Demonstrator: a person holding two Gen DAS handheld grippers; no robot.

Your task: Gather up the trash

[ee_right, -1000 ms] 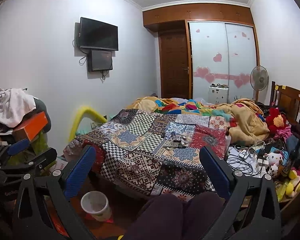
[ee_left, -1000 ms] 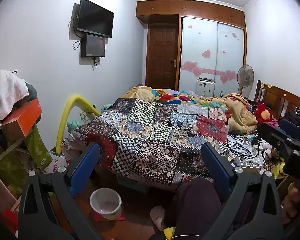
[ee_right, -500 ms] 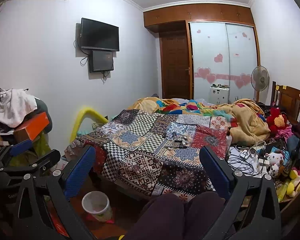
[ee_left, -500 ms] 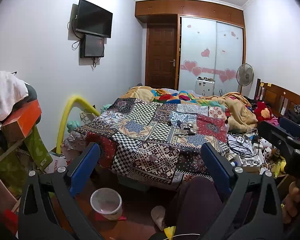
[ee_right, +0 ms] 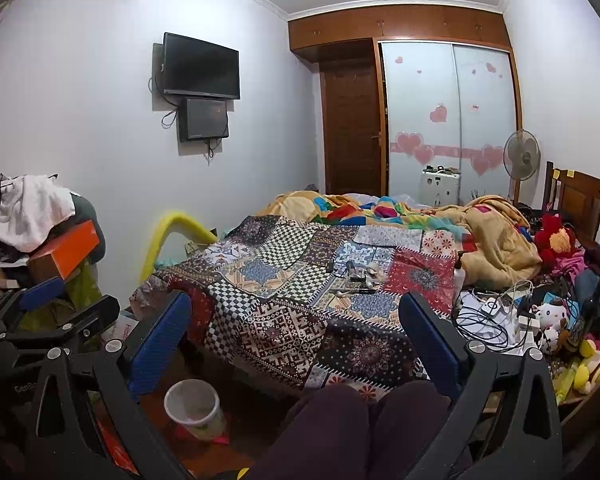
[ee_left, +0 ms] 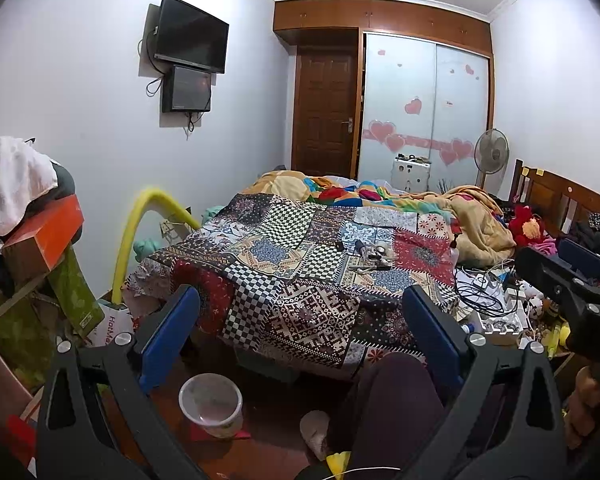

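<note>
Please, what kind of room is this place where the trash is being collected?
Most likely a lived-in, cluttered bedroom in a home. A bed with a patchwork quilt fills the middle, a sliding wardrobe with heart stickers stands at the far wall, and a television hangs on the left wall.

Left wrist view: low, from the foot of the bed (ee_left: 300, 264), facing along it toward the door (ee_left: 326, 108) and wardrobe (ee_left: 424, 108), its own blue pads (ee_left: 168, 336) wide in the foreground. Right wrist view: beside it, slightly higher, same heading. Shared: bed, wall television (ee_right: 200, 66), white bin (ee_right: 194, 408) on the floor; each shows the other gripper at its edge.
</note>
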